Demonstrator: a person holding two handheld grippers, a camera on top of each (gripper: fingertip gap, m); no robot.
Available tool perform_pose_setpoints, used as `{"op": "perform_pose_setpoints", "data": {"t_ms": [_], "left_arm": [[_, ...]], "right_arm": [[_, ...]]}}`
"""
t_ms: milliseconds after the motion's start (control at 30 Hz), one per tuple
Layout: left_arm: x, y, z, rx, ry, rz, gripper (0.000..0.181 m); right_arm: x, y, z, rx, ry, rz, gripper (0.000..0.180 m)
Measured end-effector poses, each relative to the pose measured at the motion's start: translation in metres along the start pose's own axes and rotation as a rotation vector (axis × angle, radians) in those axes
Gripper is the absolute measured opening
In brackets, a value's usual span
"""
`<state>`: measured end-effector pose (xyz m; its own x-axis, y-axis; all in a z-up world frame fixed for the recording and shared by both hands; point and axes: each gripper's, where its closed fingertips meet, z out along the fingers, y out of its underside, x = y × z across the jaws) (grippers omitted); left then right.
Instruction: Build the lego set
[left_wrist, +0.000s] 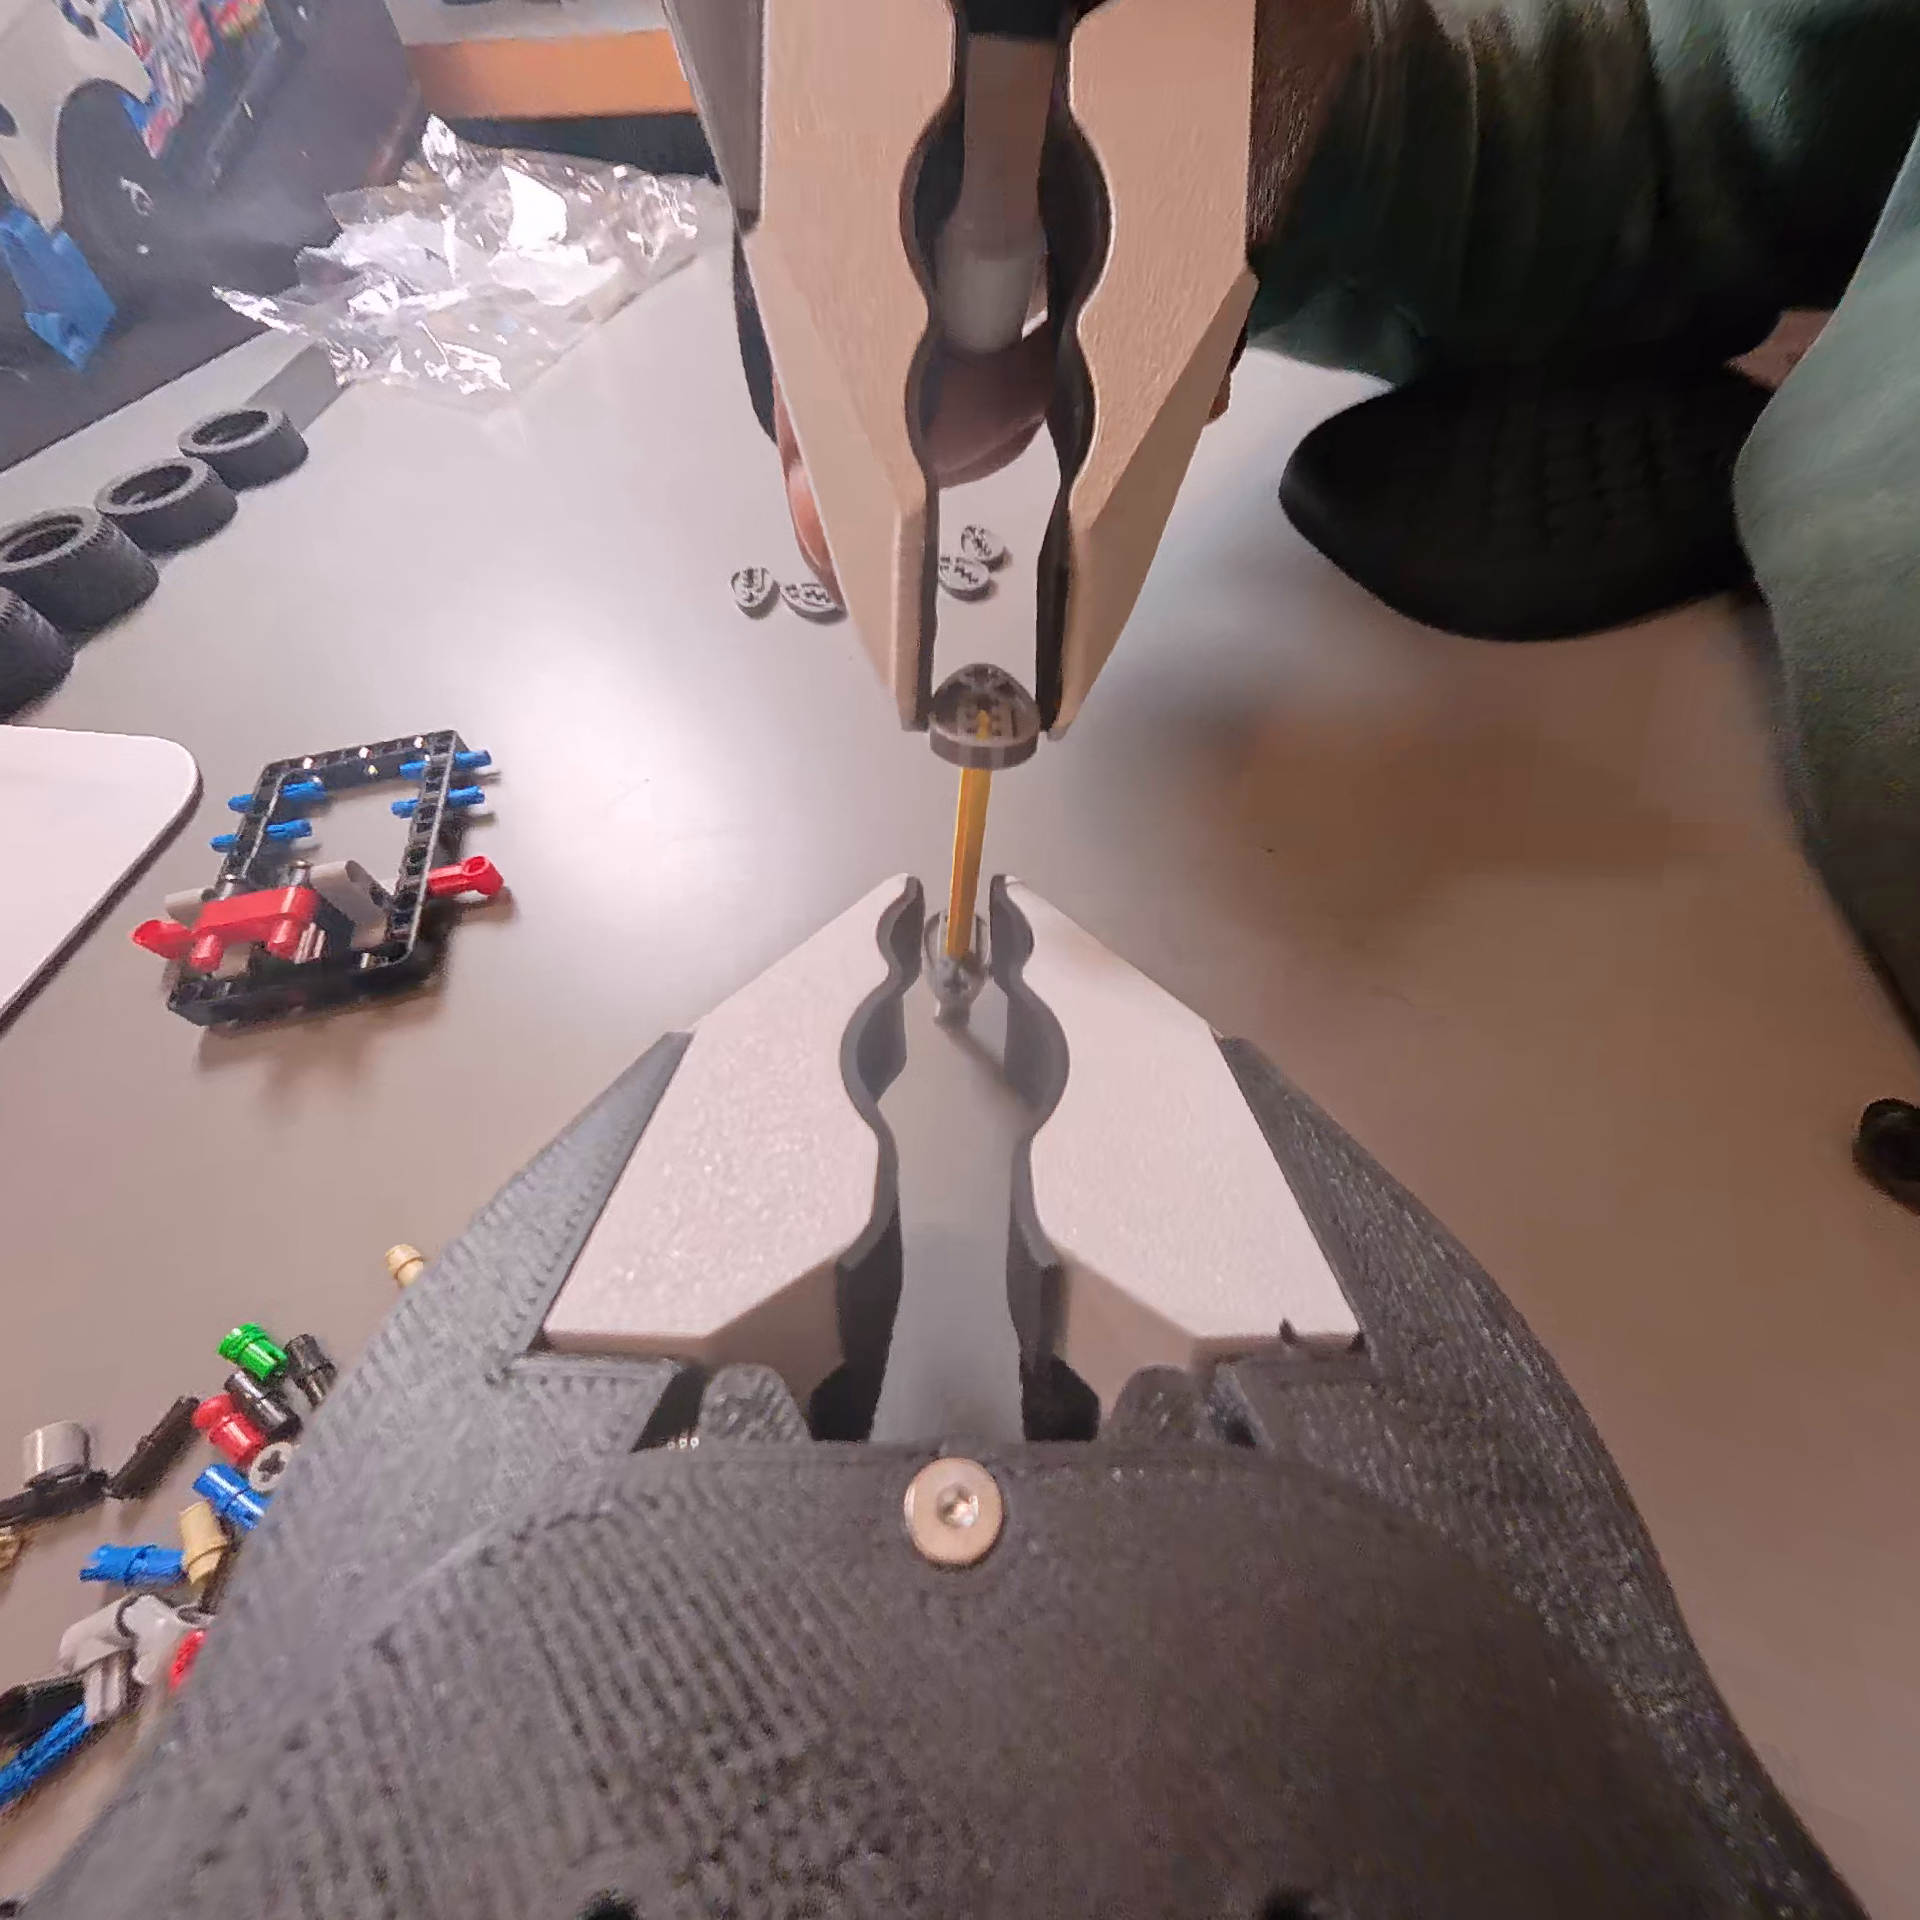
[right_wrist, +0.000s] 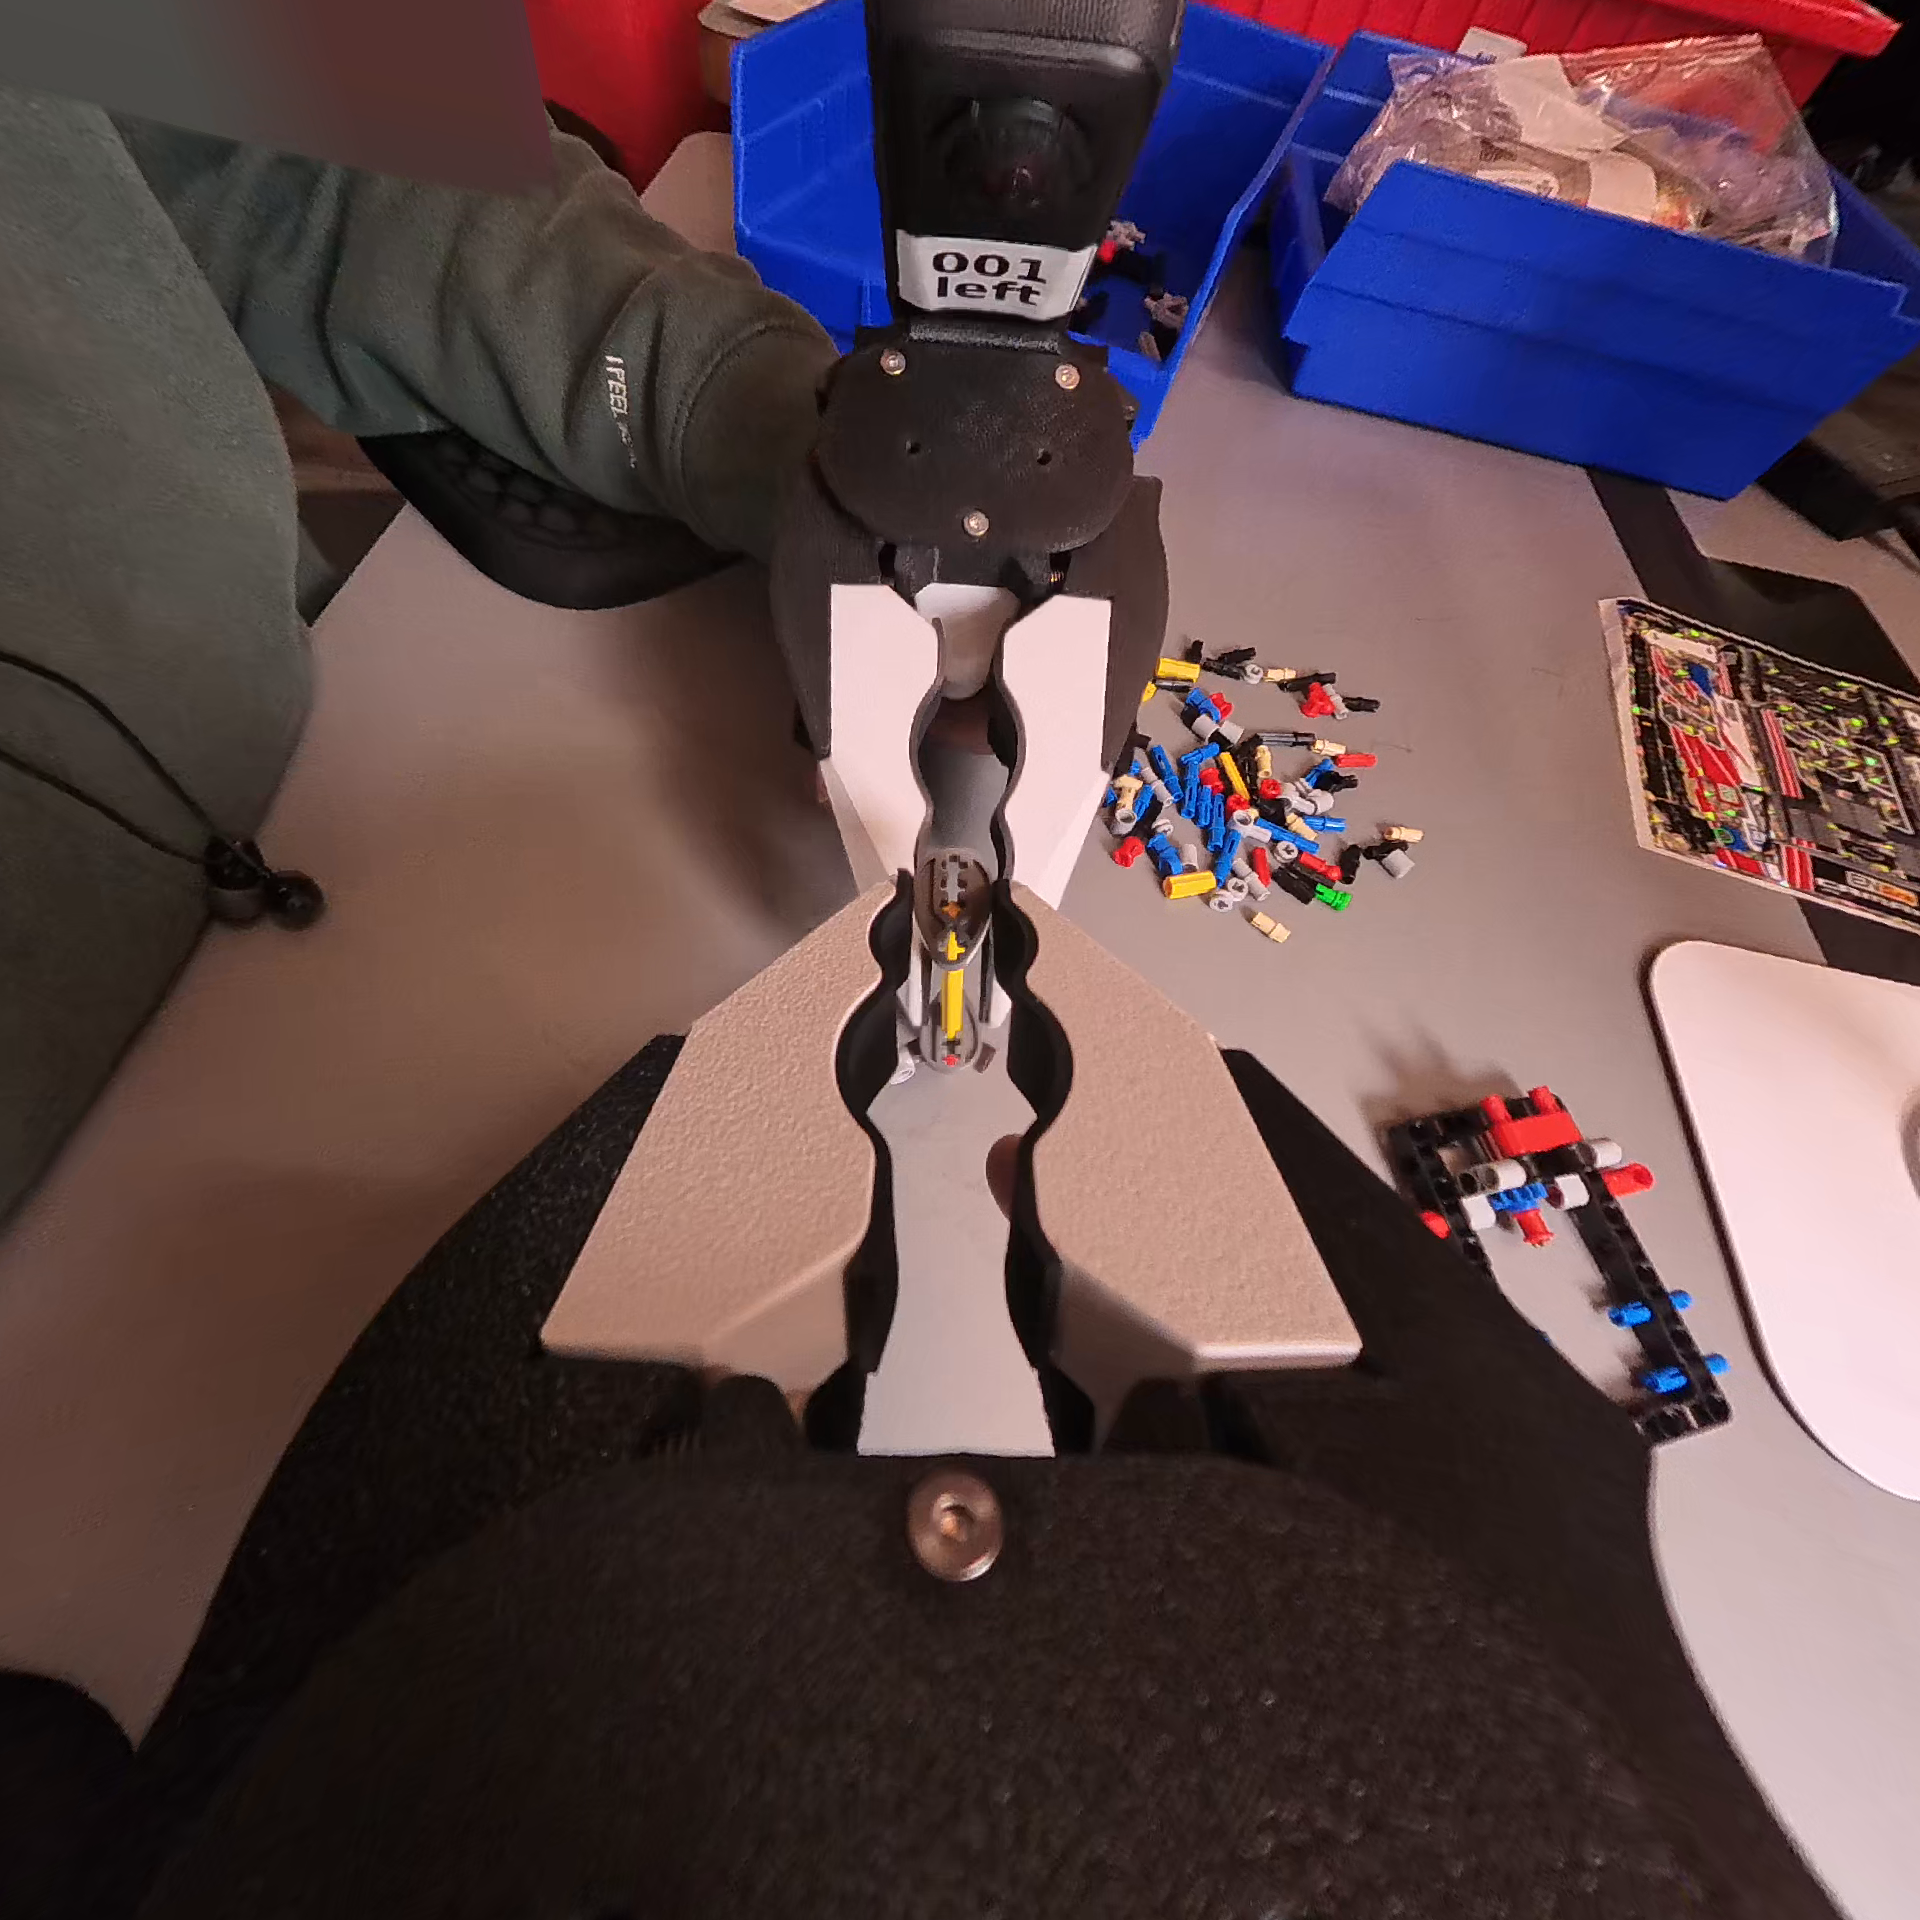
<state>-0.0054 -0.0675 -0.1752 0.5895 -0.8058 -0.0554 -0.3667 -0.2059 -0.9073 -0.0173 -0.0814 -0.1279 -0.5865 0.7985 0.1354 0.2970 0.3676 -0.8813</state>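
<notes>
The grey worktop (right_wrist: 1403, 499) held blue bins (right_wrist: 1558, 343) at the far edge. A black frame (left_wrist: 343, 883) with blue and red pins lay flat near a pile of small coloured pins (right_wrist: 1247, 790). Four black tyres (left_wrist: 156, 509) sat in a row. The left tool (left_wrist: 954, 904) was clenched on a grey piece at one end of the yellow rod (left_wrist: 971, 842). The right tool (left_wrist: 985, 717) was clenched on a dark round piece (left_wrist: 982, 722) at the rod's other end, above the worktop.

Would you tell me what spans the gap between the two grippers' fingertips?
A yellow axle runs between the left gripper and right gripper, shown in the left wrist view.
</notes>
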Motion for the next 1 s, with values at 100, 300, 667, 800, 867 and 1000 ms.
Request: {"op": "perform_pose_setpoints", "data": {"t_ms": [100,300,667,800,867,1000], "left_arm": [[-0.002,-0.009,-0.004,0.066,-0.001,-0.011,0.012],[-0.001,-0.015,-0.004,0.089,0.000,0.008,0.002],[0.000,-0.016,0.002,0.023,-0.028,0.064,0.002],[0.000,-0.017,0.002,0.013,-0.016,0.073,0.002],[0.001,-0.017,0.002,0.009,-0.007,0.065,0.002],[0.000,-0.017,0.002,-0.008,-0.008,0.061,0.002]], "right_arm": [[0.002,0.000,0.001,0.000,-0.003,0.001,0.013],[0.004,0.001,0.000,-0.018,0.000,-0.008,0.013],[0.002,0.004,0.002,-0.124,-0.020,-0.035,0.014],[0.001,0.003,-0.001,-0.141,-0.012,-0.052,0.013],[0.002,0.004,-0.001,-0.140,-0.011,-0.049,0.013],[0.002,0.004,-0.001,-0.151,-0.005,-0.047,0.013]]}}
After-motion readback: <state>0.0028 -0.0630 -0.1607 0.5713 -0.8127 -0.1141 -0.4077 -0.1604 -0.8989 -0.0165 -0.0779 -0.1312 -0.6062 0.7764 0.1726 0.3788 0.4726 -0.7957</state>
